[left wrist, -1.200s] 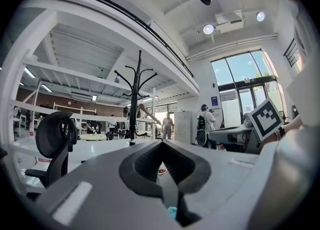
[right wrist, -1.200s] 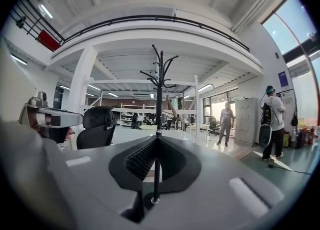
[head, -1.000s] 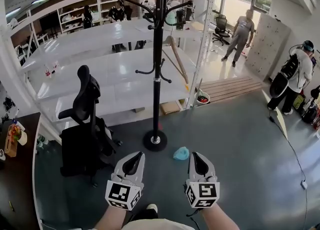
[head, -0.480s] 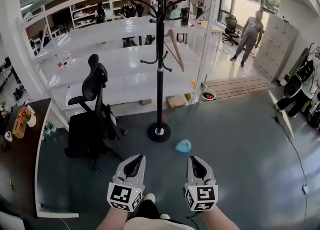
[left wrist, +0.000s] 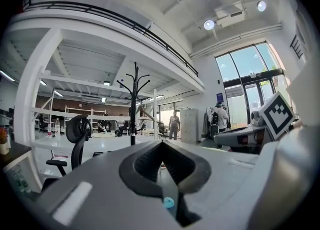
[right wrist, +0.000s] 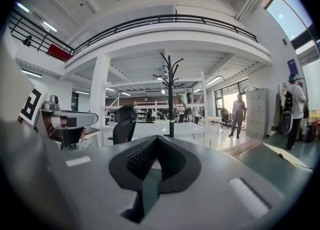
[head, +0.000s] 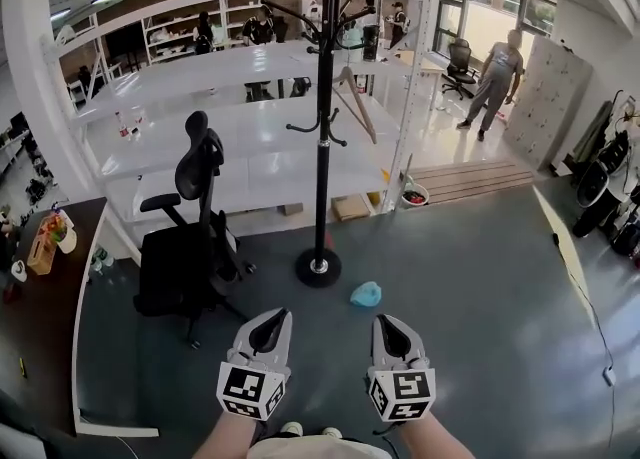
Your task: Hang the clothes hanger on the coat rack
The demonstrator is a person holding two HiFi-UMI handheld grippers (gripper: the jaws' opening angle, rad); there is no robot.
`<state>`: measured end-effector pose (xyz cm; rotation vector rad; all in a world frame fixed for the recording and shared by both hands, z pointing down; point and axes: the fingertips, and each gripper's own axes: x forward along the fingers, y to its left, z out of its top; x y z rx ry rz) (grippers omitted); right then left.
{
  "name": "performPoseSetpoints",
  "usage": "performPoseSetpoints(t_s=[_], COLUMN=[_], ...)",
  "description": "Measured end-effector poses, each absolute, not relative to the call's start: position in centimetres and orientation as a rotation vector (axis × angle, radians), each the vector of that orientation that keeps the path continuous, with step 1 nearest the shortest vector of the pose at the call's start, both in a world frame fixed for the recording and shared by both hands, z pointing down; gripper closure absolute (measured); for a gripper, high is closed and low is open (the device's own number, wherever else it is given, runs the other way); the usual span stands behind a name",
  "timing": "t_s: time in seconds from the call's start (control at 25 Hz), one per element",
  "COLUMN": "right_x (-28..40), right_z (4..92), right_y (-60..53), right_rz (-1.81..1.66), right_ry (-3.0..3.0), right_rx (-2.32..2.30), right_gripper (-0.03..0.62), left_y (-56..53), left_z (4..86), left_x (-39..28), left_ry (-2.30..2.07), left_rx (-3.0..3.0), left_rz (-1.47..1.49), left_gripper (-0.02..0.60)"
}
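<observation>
The black coat rack (head: 323, 147) stands on a round base on the grey floor, straight ahead of me. It also shows in the left gripper view (left wrist: 133, 103) and the right gripper view (right wrist: 170, 98). A wooden hanger (head: 355, 102) hangs from one of its upper hooks, to the right of the pole. My left gripper (head: 271, 317) and right gripper (head: 387, 322) are held side by side low in front of me, well short of the rack. Both are shut and hold nothing; their closed tips show in the left gripper view (left wrist: 161, 145) and the right gripper view (right wrist: 155, 140).
A black office chair (head: 190, 237) stands left of the rack. A small blue-green thing (head: 366, 294) lies on the floor near the base. White shelving (head: 230, 127) runs behind. A dark desk (head: 30, 327) is at far left, a wooden pallet (head: 470, 179) and a standing person (head: 497, 72) at back right.
The view has drawn back and shifted, so the rack sits a little farther off. The person at the right edge has gone from view. Both grippers stay shut and level.
</observation>
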<state>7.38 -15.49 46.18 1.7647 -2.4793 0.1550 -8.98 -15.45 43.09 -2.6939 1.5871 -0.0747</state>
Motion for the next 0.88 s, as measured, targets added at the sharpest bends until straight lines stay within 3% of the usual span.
performPoseSetpoints(t_s=[0.88], right_x=[3.3], right_z=[45.4], right_y=[-15.1], right_rz=[0.157], right_ry=[-2.45], right_rx=[1.826], right_gripper=[0.568], left_y=[-15.5], left_z=[41.2], left_x=[-11.9], left_ry=[1.465], left_rx=[-2.701], left_rz=[-0.057], left_gripper=[0.581])
